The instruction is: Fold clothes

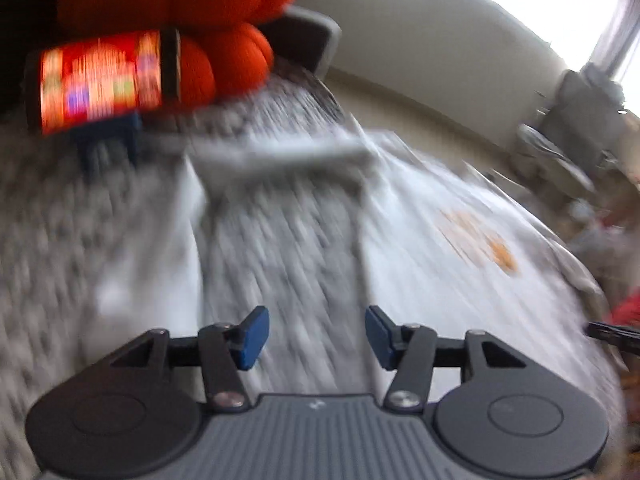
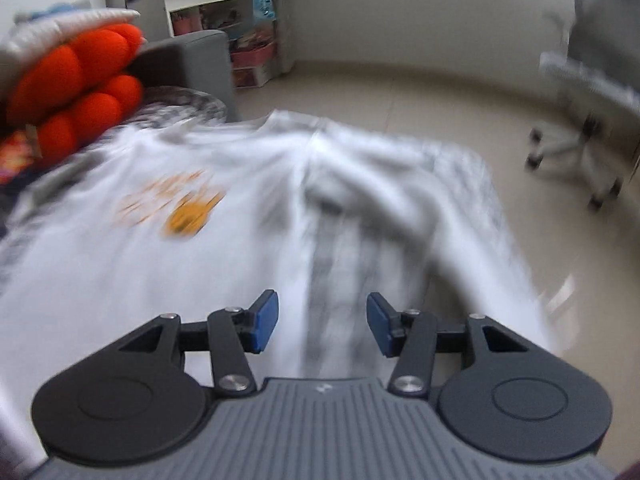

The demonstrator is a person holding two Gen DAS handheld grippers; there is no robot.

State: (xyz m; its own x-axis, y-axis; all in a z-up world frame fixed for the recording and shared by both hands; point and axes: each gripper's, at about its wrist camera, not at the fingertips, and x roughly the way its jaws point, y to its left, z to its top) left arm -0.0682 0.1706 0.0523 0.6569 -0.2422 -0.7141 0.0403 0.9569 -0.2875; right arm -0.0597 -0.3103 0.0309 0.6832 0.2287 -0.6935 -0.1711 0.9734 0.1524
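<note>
1. The task's thing is a white T-shirt (image 2: 248, 232) with an orange print (image 2: 180, 208) on its chest. It lies spread over a grey-and-white patterned bed cover (image 1: 52, 240), close to the cover's far edge, where the tiled floor (image 2: 400, 92) begins. Both views are smeared with blur, so fine detail is lost.

2. In the right wrist view a sleeve (image 2: 384, 168) lies bunched toward the right of the body, with a dark crease beneath it. In the left wrist view the T-shirt (image 1: 440, 216) lies to the right and a greyish strip of cloth (image 1: 280, 160) crosses farther ahead; I cannot tell whether that strip belongs to the shirt.

3. The left claw (image 1: 316, 338) has its blue pads spread apart with nothing between them, and hangs over the patterned cover just beside the shirt's edge.

4. The right claw (image 2: 322, 324) is likewise spread and empty, poised above the shirt's near part.

5. Handling, as a judgement: the cloth looks thin, light and limp. It should drape and slide rather than hold shape, so a single-layer pinch may slip or drag the whole garment.

6. Good holds would be the hem corners, the shoulder seams or the sleeve cuff, where the cloth is doubled and firmer.

7. An orange segmented cushion (image 2: 76, 92) sits at the far left, well apart from the shirt.

8. Whether any fold has been laid already, the blur leaves unsettled.
</note>
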